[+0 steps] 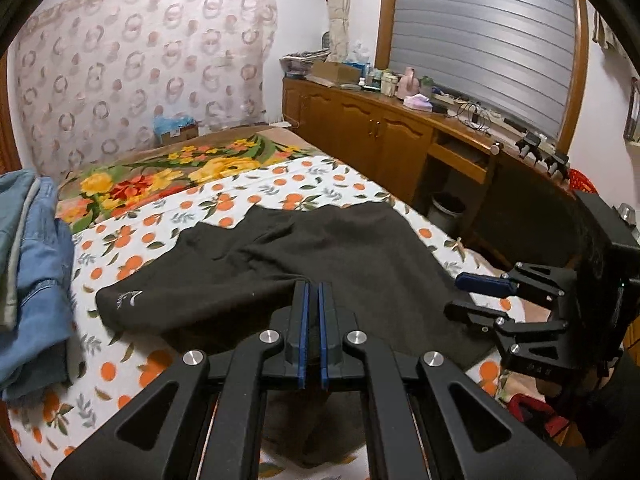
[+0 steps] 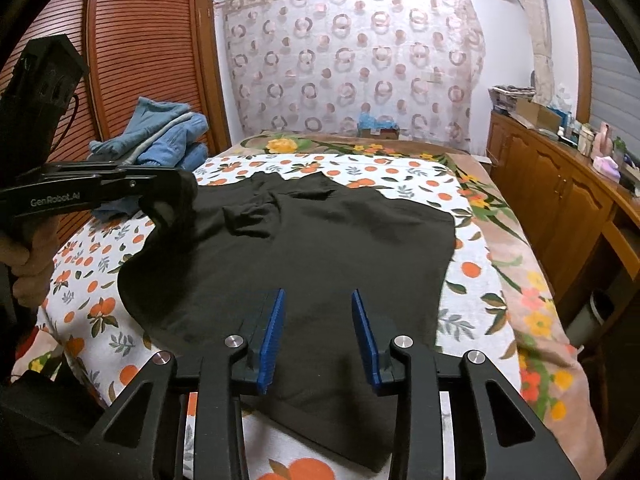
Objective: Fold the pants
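Pants [image 2: 304,248] under (open) right gripper [image 2: 318,300]

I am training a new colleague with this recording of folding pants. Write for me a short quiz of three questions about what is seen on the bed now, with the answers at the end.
1. True or false: the right gripper is clamped on the black pants.
2. In the right wrist view, what lies on the bed to the left of the pants?
A. a pile of blue denim clothes
B. a white pillow
C. a laundry basket
3. Fill in: the left gripper is shut on a lifted edge of the ____.

Key: 1 false, its jaws stand open above the cloth; 2 A; 3 pants.
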The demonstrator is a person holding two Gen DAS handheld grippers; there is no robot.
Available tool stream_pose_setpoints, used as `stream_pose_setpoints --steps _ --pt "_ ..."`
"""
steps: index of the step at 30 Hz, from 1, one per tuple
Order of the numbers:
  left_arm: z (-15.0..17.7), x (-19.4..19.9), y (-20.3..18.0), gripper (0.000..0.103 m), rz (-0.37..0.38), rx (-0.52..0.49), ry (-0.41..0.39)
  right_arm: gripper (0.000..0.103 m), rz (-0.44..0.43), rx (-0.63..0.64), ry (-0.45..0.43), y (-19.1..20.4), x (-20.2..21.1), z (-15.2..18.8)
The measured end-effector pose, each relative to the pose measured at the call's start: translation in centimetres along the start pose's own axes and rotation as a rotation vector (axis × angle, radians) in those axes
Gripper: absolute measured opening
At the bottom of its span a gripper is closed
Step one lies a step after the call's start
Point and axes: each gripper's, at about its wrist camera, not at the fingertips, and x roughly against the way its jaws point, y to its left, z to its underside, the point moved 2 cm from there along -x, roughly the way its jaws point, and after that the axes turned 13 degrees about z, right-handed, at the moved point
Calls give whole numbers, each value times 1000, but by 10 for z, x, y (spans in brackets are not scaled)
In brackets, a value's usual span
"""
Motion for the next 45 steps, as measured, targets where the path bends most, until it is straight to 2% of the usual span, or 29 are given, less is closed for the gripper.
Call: stream_pose_setpoints --steps 5,7,10,11,13,15,22,25,29,33,37,45 --pt "-2 -5 3 6 -18 17 -5 36 7 -12 -3 -2 2 1" --pt "-2 -6 5 12 -30 30 4 36 5 -15 -1 -1 -1 1" --pt "-1 -2 7 34 -52 27 -9 36 0 -19 6 0 -4 0" --pt "-1 1 7 46 -52 26 -17 36 -2 -20 7 -1 -3 0" --pt "1 6 9 53 -52 22 -30 36 -7 -20 10 0 -5 -1" --pt "4 12 13 76 -66 22 -41 36 -14 -17 11 2 -6 -3" --pt "25 24 34 77 -114 60 -49 36 -60 8 2 17 -13 -12" --pt "38 24 44 77 -134 69 -26 35 -90 31 3 28 -19 -16" --pt "55 19 55 77 -151 93 11 25 -136 55 17 42 -31 -19" --pt "73 6 59 77 -177 92 76 24 -168 65 42 49 -44 -21" --pt "86 0 64 77 -175 118 104 24 -200 82 67 53 -55 -23" --pt "93 -4 69 77 -171 133 132 24 -199 112 135 60 -76 -23"
